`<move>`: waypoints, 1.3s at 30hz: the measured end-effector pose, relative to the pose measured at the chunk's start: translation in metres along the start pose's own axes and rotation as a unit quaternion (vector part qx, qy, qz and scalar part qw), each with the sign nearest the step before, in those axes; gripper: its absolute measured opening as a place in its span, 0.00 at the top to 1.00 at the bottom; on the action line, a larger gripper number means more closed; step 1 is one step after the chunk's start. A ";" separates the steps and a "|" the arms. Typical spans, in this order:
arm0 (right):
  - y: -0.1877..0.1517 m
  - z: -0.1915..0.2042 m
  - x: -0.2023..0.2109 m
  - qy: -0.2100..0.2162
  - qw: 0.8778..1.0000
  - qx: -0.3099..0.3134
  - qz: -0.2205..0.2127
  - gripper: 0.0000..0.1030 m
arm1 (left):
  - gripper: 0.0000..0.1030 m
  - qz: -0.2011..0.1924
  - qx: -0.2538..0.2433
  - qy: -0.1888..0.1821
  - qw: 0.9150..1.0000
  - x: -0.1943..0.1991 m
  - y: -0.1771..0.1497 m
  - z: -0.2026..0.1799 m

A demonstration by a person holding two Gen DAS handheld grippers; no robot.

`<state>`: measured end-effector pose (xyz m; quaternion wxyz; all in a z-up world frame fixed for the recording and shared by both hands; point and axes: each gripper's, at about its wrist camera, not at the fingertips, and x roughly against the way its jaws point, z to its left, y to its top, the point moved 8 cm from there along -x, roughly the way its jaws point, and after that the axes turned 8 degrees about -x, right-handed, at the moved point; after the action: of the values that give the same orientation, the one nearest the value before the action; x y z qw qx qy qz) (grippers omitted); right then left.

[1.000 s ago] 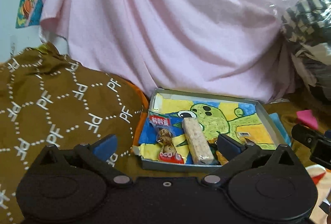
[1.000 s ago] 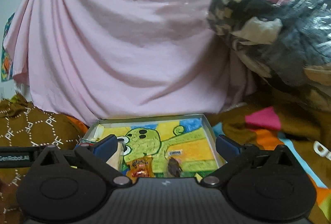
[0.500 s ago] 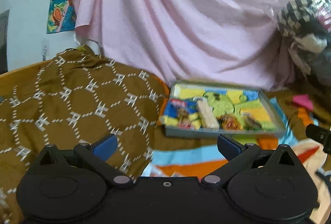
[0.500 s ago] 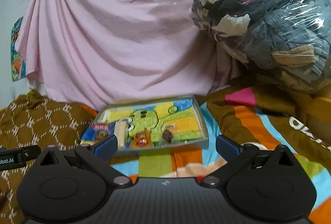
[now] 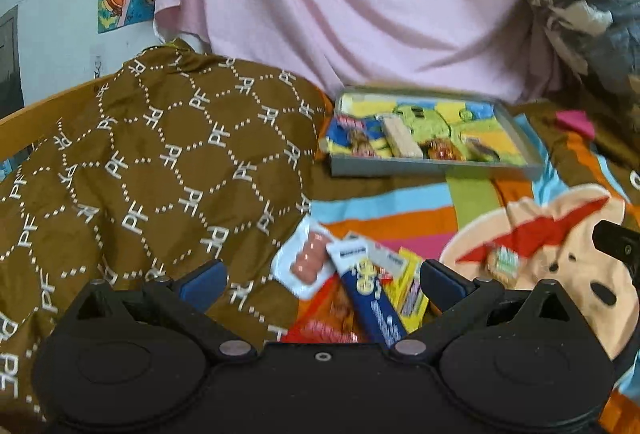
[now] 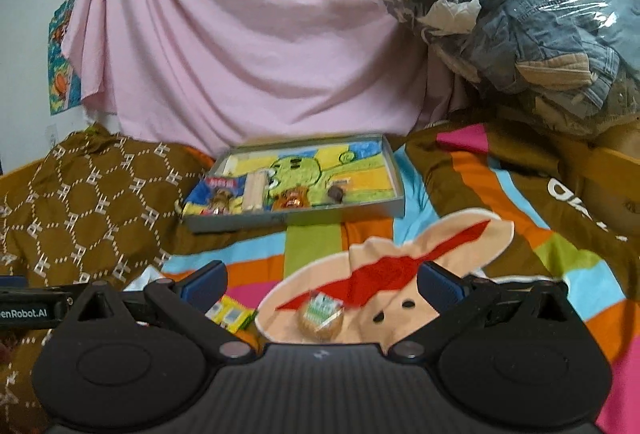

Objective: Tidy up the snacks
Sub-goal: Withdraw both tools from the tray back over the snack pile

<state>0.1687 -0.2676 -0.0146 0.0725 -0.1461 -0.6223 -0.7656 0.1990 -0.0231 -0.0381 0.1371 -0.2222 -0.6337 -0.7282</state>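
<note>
The loose snack packets [image 5: 360, 298] are partly hidden behind the left gripper [image 5: 322, 280], whose jaws are spread and empty. The right gripper [image 6: 322, 280] is likewise spread over a round cookie packet [image 6: 322, 318]. Four blurred snacks are held in the grey tray [image 6: 394, 169].

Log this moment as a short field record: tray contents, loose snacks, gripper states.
tray: grey, at the back of the bedspread
in tray: quail-egg pack, wafer bar, orange-wrapped snack, small dark snack
loose snacks: sausage pack, blue bar, yellow pack, round cookie
left gripper: open, empty
right gripper: open, empty
</note>
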 end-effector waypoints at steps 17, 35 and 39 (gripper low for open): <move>-0.035 -0.005 0.022 -0.007 0.998 0.003 0.066 0.00 | 0.01 0.061 -0.052 0.004 0.997 0.022 -0.043 -0.017; -0.049 -0.002 0.020 0.003 0.993 0.006 0.122 0.00 | 0.01 0.101 -0.075 0.000 0.992 0.021 -0.054 -0.027; -0.051 0.000 0.018 0.006 0.991 0.009 0.132 0.00 | 0.01 0.111 -0.069 -0.002 0.991 0.017 -0.054 -0.025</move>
<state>0.1369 -0.2552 -0.0565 0.1782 -0.2216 -0.6042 -0.7443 0.1549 -0.0373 -0.0791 0.2003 -0.3010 -0.5536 -0.7502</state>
